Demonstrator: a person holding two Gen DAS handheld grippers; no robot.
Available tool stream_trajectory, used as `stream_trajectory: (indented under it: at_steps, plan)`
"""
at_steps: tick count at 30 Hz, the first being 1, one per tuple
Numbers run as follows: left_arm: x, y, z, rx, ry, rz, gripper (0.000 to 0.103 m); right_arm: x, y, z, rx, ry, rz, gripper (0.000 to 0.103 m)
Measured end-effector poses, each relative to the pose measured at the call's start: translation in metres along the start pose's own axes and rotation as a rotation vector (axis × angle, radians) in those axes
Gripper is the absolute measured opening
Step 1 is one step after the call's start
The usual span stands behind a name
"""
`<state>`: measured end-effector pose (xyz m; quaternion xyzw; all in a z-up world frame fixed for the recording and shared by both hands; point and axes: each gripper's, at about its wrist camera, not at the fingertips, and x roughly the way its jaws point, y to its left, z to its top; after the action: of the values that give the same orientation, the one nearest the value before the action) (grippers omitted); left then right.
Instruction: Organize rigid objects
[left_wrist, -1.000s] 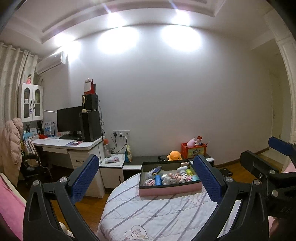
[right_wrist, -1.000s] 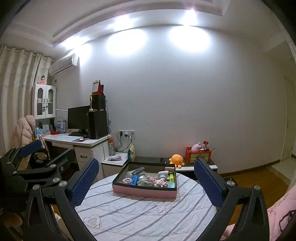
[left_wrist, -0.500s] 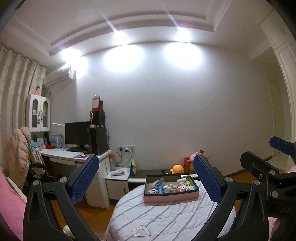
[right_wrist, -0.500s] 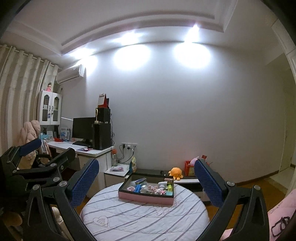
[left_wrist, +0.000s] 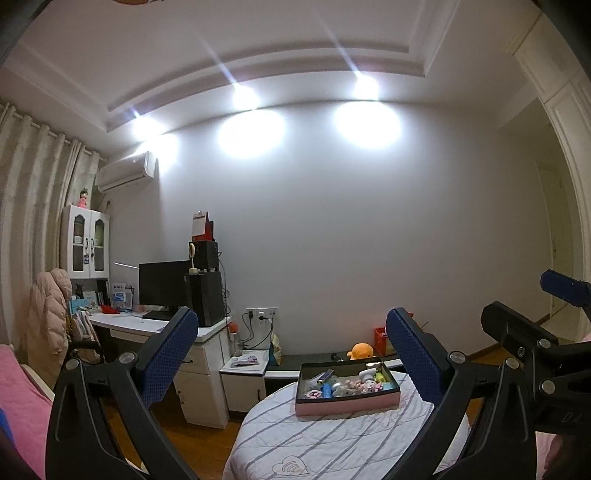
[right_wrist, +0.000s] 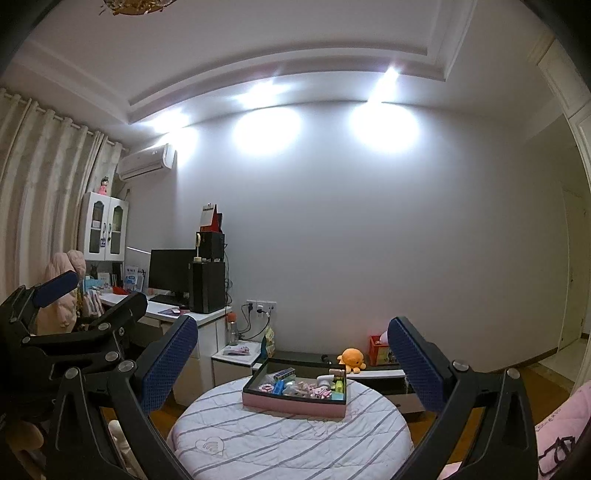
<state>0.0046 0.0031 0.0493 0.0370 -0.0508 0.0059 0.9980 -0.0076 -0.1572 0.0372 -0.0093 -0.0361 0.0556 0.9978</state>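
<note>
A pink box (left_wrist: 347, 400) with a dark inner rim holds several small toys and bottles. It stands on a round table with a striped white cloth (left_wrist: 325, 439). The box also shows in the right wrist view (right_wrist: 293, 402) on the same table (right_wrist: 288, 439). My left gripper (left_wrist: 291, 347) is open and empty, held well back from the table and above it. My right gripper (right_wrist: 291, 350) is open and empty too, equally far back. Each gripper shows at the edge of the other's view.
A white desk (left_wrist: 155, 325) with a monitor and black speakers stands at the left. A low dark bench (right_wrist: 369, 365) behind the table carries an orange plush toy (right_wrist: 351, 359) and a red box. Pink bedding (left_wrist: 22, 402) lies at the near left. Wooden floor surrounds the table.
Both grippers have pulled back and tilted upward. The table and box now look smaller and lower, and more ceiling shows. Both jaws stay open.
</note>
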Motion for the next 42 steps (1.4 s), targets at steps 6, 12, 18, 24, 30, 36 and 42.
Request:
stream_trajectory:
  at_steps: [6, 12, 18, 24, 30, 36, 42]
  plan:
    - [0.001, -0.0024, -0.0013, 0.005, 0.006, 0.005, 0.103, -0.003, -0.0005, -0.0029, 0.006, 0.006, -0.003, 0.103]
    - [0.0015, -0.0031, -0.0012, 0.006, 0.011, 0.005, 0.103, -0.0045, 0.0012, -0.0031, 0.005, 0.008, -0.004, 0.103]
    - [0.0014, -0.0028, -0.0009, 0.006, 0.01, 0.004, 0.103, -0.0052, 0.0017, -0.0031, 0.005, 0.008, -0.003, 0.103]
    - [-0.0003, -0.0022, -0.0017, 0.012, 0.006, 0.014, 0.103, -0.005, 0.0015, -0.0033, 0.005, 0.008, 0.0, 0.103]
    - [-0.0001, -0.0045, -0.003, 0.013, 0.003, 0.02, 0.103, -0.005, 0.0019, -0.0036, 0.002, 0.005, -0.001, 0.103]
    - [-0.0001, -0.0055, -0.0031, 0.01, 0.009, 0.019, 0.103, -0.0051, 0.0014, -0.0034, 0.002, 0.008, 0.0, 0.103]
    - [0.0001, -0.007, -0.0034, 0.013, 0.008, 0.021, 0.103, -0.0057, 0.0008, -0.0036, 0.0, 0.014, 0.001, 0.103]
